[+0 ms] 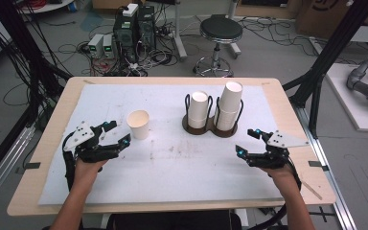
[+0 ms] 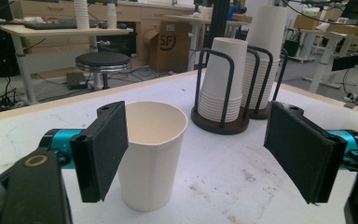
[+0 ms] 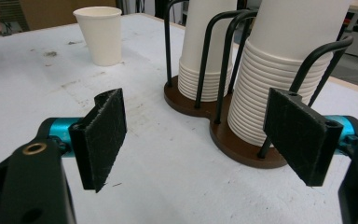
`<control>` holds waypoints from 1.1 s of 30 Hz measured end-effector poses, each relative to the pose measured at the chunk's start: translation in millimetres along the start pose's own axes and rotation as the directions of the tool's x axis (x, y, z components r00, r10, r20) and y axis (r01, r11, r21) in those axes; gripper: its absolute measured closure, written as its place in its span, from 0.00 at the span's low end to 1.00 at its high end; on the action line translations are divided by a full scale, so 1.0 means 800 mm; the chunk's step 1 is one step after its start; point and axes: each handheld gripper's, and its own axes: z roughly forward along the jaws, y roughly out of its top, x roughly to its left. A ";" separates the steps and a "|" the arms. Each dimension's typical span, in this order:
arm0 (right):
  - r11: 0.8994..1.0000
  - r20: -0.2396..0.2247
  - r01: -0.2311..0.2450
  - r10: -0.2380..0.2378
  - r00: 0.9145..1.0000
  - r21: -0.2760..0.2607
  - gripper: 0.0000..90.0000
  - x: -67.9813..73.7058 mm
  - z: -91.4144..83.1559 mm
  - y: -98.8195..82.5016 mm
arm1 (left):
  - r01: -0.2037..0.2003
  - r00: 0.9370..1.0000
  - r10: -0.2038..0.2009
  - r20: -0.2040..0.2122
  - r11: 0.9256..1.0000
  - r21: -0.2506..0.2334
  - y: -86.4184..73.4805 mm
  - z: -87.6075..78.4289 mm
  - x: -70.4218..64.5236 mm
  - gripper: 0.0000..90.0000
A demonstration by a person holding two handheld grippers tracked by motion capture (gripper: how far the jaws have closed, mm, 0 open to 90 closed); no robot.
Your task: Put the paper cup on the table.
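Left gripper (image 2: 196,154) jaws stand apart, with a single paper cup (image 2: 152,154) upright just beside the left pad, not pinched. Cup rests on the white mat (image 1: 172,167), left of the two-slot cup holder (image 1: 210,125), apart from it. Both holder slots carry stacks of cups (image 1: 230,108). Right gripper (image 1: 250,143) hovers spread and empty near the holder's right stack. Judgement: one cup is out and set down; further cups, if wanted, remain to be drawn.

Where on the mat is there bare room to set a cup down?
The broad patch between the left gripper and right gripper, in front of the single cup and cup holder, is bare. It is crowded around the holder's two stacks.
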 end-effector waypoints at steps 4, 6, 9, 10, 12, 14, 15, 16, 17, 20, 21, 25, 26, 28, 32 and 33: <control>1.000 0.003 0.002 -0.002 1.000 0.000 0.24 0.003 -0.001 0.000 | -0.005 1.000 0.005 0.014 1.000 -0.008 -0.001 -0.003 -0.003 0.24; 1.000 0.009 -0.003 0.003 1.000 0.002 0.24 0.004 -0.002 0.000 | -0.008 1.000 0.008 0.023 1.000 -0.012 -0.001 -0.003 -0.004 0.24; 1.000 0.011 -0.001 0.001 1.000 -0.002 0.24 0.005 -0.002 0.000 | -0.009 1.000 0.009 0.021 1.000 -0.011 -0.003 -0.004 -0.005 0.24; 1.000 0.012 -0.004 0.004 1.000 0.000 0.24 0.005 -0.003 0.000 | -0.009 1.000 0.009 0.024 1.000 -0.010 -0.003 -0.004 -0.005 0.24; 1.000 0.013 -0.003 0.003 1.000 0.000 0.24 0.005 -0.003 0.000 | -0.009 1.000 0.009 0.023 1.000 -0.006 -0.003 -0.003 -0.004 0.24; 1.000 0.016 -0.003 0.003 1.000 0.001 0.24 0.005 -0.003 -0.001 | -0.005 1.000 0.006 0.025 1.000 -0.009 -0.004 -0.002 -0.004 0.24; 1.000 0.014 -0.005 0.005 1.000 0.000 0.24 0.004 -0.004 -0.001 | -0.007 1.000 0.007 0.024 1.000 -0.007 -0.004 -0.002 -0.004 0.24; 1.000 0.016 -0.003 0.003 1.000 -0.001 0.24 0.004 -0.004 -0.001 | -0.005 1.000 0.005 0.025 1.000 -0.006 -0.004 -0.002 -0.004 0.24; 1.000 0.015 -0.009 0.009 1.000 0.000 0.24 0.004 -0.004 -0.001 | -0.005 1.000 0.005 0.026 1.000 -0.006 -0.005 -0.001 -0.004 0.24; 1.000 0.016 -0.007 0.007 1.000 0.001 0.24 0.004 -0.004 -0.002 | -0.007 1.000 0.007 0.026 1.000 -0.006 -0.005 -0.001 -0.004 0.24; 1.000 0.016 -0.008 0.008 1.000 0.001 0.24 0.004 -0.004 -0.002 | -0.007 1.000 0.007 0.024 1.000 -0.009 -0.004 -0.002 -0.004 0.24; 1.000 0.017 -0.006 0.006 1.000 0.001 0.24 0.004 -0.004 -0.001 | -0.006 1.000 0.006 0.024 1.000 -0.012 -0.004 -0.003 -0.004 0.24; 1.000 0.018 -0.003 0.003 1.000 -0.003 0.24 0.003 -0.004 -0.001 | -0.006 1.000 0.006 0.023 1.000 -0.012 -0.004 -0.003 -0.004 0.24; 1.000 0.018 -0.003 0.003 1.000 -0.003 0.24 0.003 -0.004 0.000 | -0.005 1.000 0.005 0.021 1.000 -0.011 -0.005 -0.004 -0.004 0.24; 1.000 0.016 -0.005 0.005 1.000 -0.003 0.24 0.003 -0.002 0.000 | -0.005 1.000 0.005 0.017 1.000 -0.005 -0.006 -0.004 -0.003 0.24; 1.000 0.013 -0.007 0.007 1.000 -0.001 0.24 0.003 -0.002 0.000 | -0.005 1.000 0.005 0.014 1.000 -0.005 -0.006 -0.004 -0.003 0.24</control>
